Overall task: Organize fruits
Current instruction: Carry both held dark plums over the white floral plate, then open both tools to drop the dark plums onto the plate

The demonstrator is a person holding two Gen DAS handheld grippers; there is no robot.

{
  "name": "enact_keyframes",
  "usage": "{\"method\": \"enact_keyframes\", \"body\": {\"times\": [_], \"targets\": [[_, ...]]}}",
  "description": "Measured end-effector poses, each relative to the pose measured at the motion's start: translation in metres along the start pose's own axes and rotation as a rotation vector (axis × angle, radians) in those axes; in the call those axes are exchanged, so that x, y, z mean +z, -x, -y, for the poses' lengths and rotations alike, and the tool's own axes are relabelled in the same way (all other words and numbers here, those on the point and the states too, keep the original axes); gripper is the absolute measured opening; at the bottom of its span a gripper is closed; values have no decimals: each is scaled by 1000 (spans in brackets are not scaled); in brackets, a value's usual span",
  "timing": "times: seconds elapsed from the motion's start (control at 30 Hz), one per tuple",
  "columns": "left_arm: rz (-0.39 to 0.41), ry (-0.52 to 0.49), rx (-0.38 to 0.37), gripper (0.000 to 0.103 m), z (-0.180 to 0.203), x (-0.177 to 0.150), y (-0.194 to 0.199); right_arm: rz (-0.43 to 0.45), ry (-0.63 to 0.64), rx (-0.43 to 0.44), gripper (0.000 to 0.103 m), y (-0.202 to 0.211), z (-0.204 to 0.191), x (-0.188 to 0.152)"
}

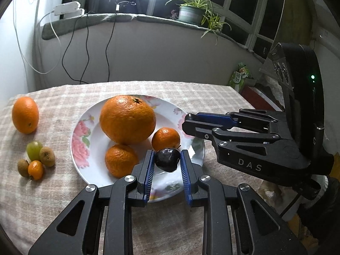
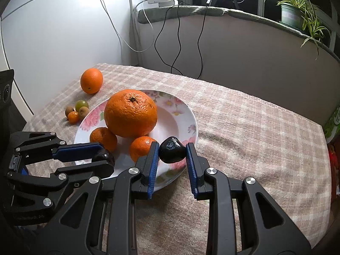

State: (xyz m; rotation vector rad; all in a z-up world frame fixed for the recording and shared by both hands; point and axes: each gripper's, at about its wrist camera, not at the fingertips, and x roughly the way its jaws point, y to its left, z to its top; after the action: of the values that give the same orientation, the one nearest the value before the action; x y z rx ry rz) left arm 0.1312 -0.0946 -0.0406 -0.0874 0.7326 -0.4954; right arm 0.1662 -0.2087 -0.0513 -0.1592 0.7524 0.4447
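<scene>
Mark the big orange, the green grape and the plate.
Big orange (image 1: 127,119): left wrist view, middle of its peel.
Green grape (image 1: 33,149): left wrist view, its centre.
Plate (image 2: 182,108): right wrist view, bare inner wall near the far rim.

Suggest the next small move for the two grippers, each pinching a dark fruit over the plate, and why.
Probably lower and release. The left gripper and right gripper each hold a dark fruit above the flowered plate, beside three oranges already on it.
</scene>
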Motion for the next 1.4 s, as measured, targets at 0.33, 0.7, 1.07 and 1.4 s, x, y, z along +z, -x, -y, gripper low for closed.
{"method": "enact_keyframes", "body": {"times": [0.33,0.7,1.07,1.4], "targets": [[0,-2,10,25,2,-1,2,7,9,-3,27,-1,-3,1],[3,-2,23,46,0,-3,4,28,8,-10,68,3,-1,0],[15,0,31,46,-2,-7,11,53,-25,-9,85,14,2,3],[57,34,62,46,-29,-11,36,97,-39,39,90,34,-13,9]]}}
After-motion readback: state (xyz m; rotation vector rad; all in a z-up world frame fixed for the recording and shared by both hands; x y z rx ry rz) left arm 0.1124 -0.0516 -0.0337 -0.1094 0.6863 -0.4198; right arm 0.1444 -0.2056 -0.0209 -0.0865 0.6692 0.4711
